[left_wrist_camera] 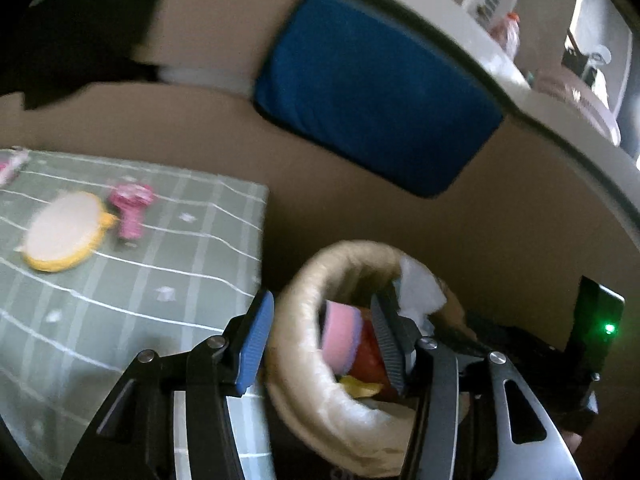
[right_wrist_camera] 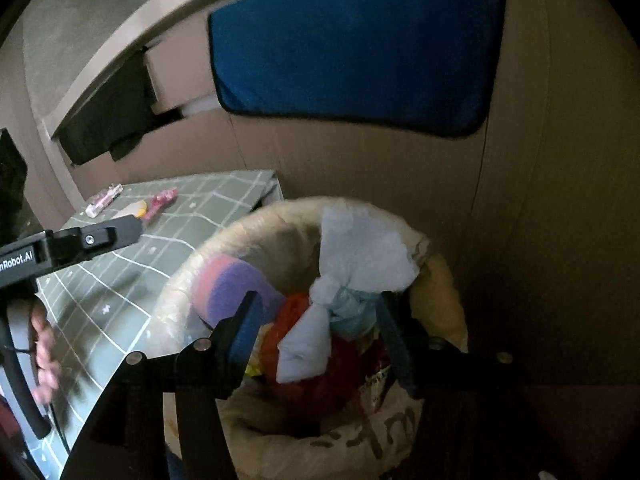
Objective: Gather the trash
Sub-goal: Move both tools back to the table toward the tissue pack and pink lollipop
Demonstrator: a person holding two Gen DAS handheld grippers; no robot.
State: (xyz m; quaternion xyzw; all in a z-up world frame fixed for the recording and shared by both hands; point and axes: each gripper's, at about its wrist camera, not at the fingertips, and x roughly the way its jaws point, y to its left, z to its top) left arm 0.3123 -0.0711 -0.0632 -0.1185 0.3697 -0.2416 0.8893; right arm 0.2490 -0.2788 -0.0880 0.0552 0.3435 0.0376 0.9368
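Presently both hand-held grippers, left (left_wrist_camera: 320, 340) and right (right_wrist_camera: 316, 340), open and empty over full trash bag (right_wrist_camera: 288, 220), beside checked surface (left_wrist_camera: 120, 300).

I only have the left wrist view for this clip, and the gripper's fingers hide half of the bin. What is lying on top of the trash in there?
Observer: The right wrist view shows a pale blue knotted bag on top, inside the bin.
Reviewer: Is the right gripper holding that bag?
Observer: It seems not. The right gripper is open, and the bag lies between its fingers without the pads appearing to press on it.
Reviewer: What is under the bag?
Observer: Something red lies crumpled just below it, and a pink and purple sponge leans against the bin's left side.
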